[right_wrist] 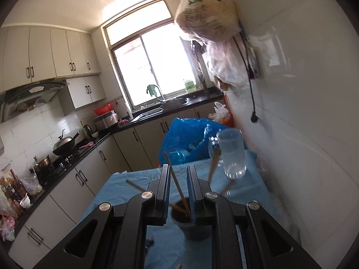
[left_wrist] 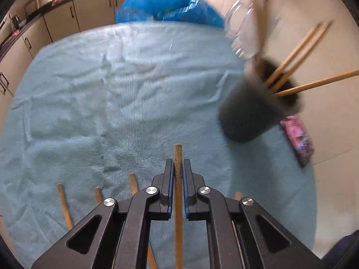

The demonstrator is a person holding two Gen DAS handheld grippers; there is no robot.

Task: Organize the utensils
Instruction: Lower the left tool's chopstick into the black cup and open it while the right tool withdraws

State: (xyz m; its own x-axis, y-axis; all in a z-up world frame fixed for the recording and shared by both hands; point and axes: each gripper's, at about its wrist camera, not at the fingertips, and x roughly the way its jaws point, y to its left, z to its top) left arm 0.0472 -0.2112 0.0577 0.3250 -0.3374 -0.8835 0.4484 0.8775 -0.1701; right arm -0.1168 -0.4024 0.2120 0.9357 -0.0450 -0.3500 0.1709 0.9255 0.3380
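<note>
- We take the black cup (left_wrist: pixel 253 109) as our landmark; it stands on the light blue cloth (left_wrist: pixel 112 89) and is blurred in the left wrist view.
- Far left of the cup and nearer us, loose wooden chopsticks (left_wrist: pixel 64 204) lie on the cloth, partly hidden beneath the tool.
- Still left of the cup, the left gripper (left_wrist: pixel 178 168) has its jaws pressed onto one chopstick (left_wrist: pixel 178 157), whose tip pokes out past the fingertips toward the cloth's middle.
- Inside the cup, several chopsticks (left_wrist: pixel 298 51) lean out over its right rim.
- Behind the cup stands a clear glass jug (right_wrist: pixel 232 154), with a blue plastic bag (right_wrist: pixel 186 136) behind it to the left.
- Right of the cup, a pink packet (left_wrist: pixel 297 136) lies at the cloth's edge.
- In the right wrist view, the right gripper (right_wrist: pixel 178 174) sits directly over the cup (right_wrist: pixel 193 226), jaws parted around one upright chopstick (right_wrist: pixel 177 183) without pressing it.
</note>
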